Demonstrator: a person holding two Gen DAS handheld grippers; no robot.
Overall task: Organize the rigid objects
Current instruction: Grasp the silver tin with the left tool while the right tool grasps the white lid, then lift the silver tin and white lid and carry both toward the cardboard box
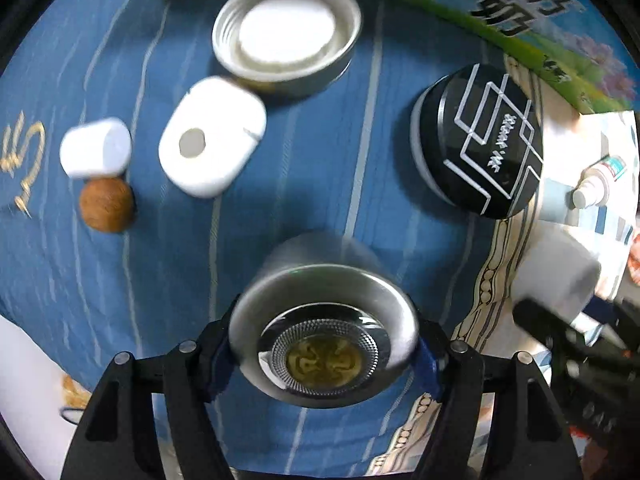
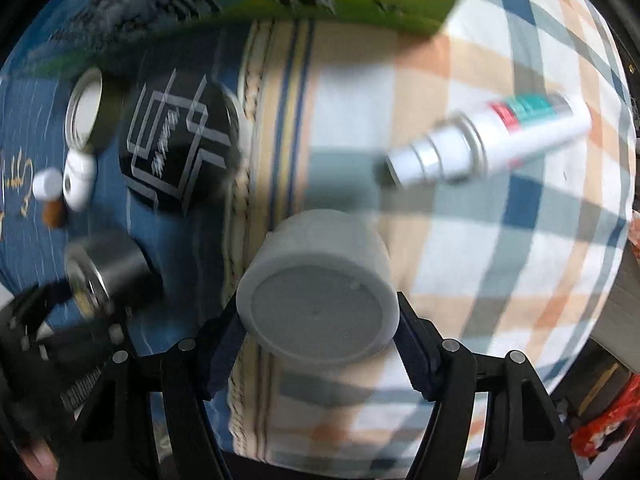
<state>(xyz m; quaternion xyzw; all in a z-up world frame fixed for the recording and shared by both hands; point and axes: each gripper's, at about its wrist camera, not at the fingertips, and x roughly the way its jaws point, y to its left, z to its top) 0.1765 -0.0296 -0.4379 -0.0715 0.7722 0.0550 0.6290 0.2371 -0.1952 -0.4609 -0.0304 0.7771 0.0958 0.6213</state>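
Note:
My left gripper (image 1: 324,356) points down over the blue striped cloth (image 1: 300,184), shut on a round silver metal tin (image 1: 324,292) with a gold emblem on its end; the blue pads (image 1: 218,356) press on both of its sides. In the right wrist view my right gripper (image 2: 318,344) is shut on a white cylindrical container (image 2: 320,304), whose edges touch both pads, above the edge between the striped and the plaid cloth (image 2: 480,260). The tin (image 2: 104,272) also shows at the lower left of that view, and the white container (image 1: 560,276) at the right edge of the left wrist view.
On the blue cloth lie an open metal lid with a white inside (image 1: 286,28), a white case (image 1: 212,136), a small white cap (image 1: 96,148), a brown nut (image 1: 106,204) and a black round tin (image 1: 480,140). A white bottle (image 2: 492,136) lies on the plaid. A printed carton (image 1: 480,0) bounds the far side.

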